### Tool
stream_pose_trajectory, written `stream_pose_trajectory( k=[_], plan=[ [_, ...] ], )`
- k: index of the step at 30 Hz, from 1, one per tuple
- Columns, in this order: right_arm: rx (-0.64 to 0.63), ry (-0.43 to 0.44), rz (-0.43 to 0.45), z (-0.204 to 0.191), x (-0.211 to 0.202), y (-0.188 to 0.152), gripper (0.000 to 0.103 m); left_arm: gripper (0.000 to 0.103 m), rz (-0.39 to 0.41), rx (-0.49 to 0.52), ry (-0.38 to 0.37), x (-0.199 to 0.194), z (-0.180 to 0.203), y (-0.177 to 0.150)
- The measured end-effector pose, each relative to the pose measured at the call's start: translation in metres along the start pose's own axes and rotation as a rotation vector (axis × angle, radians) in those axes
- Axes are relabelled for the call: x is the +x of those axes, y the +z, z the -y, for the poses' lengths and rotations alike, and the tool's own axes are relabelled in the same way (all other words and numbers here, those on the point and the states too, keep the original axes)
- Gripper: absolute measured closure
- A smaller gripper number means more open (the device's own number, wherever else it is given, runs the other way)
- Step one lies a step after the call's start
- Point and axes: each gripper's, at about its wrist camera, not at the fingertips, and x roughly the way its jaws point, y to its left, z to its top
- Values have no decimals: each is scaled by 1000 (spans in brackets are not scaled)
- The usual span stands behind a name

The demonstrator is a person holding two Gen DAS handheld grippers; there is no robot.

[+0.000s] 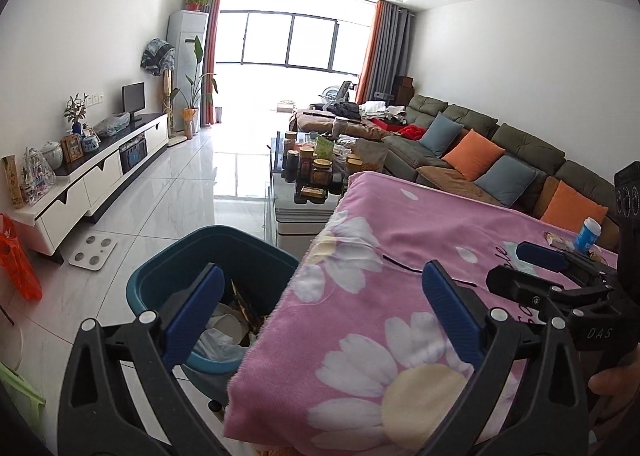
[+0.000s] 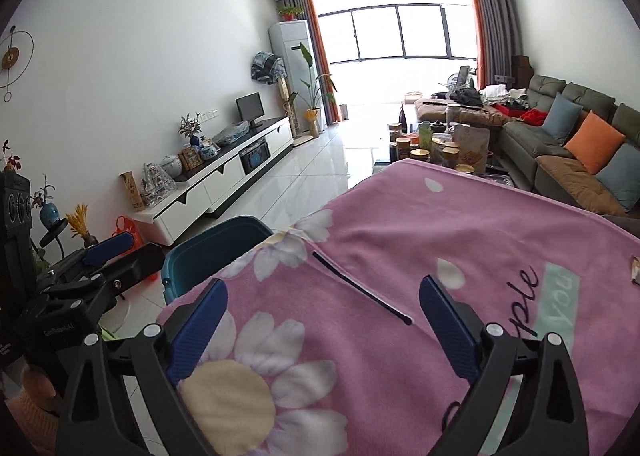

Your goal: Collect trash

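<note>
Hand-held gripper (image 1: 320, 312): black frame, blue pads, possibly "DAS" lettering.

Right tongs (image 2: 320, 320) gape empty above the pink flowered blanket (image 2: 400, 240).

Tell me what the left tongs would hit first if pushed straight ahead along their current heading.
Probably the near edge of the pink floral blanket: the open left tongs, empty, straddle it, angled down, with the teal trash bin just left of that line. Depth is uncertain.

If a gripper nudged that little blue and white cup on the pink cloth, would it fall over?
Probably. The cup stands upright and narrow, so it could tip, then roll. It looks light, likely disposable, and the soft cloth gives poor footing.
</note>
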Motion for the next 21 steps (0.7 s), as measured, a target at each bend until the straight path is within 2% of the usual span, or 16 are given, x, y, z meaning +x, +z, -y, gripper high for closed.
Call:
stream_pose_trajectory(
  k=[8,12,17,19,21],
  plan=[
    [53,-239,137,39,-64,-37,7,5,87,16,-36,-16,53,-6],
    [81,-316,199,53,-89,-50,7,6,120,50,-56,-22,74,-7],
    [97,-420,284,62,-115,-65,7,5,164,111,-42,-28,98,-10],
    [96,-435,338,63,-125,-72,7,5,177,130,-42,-30,105,-11],
    [98,-440,350,62,-131,-77,7,5,178,139,-51,-29,111,-14]
  ],
)
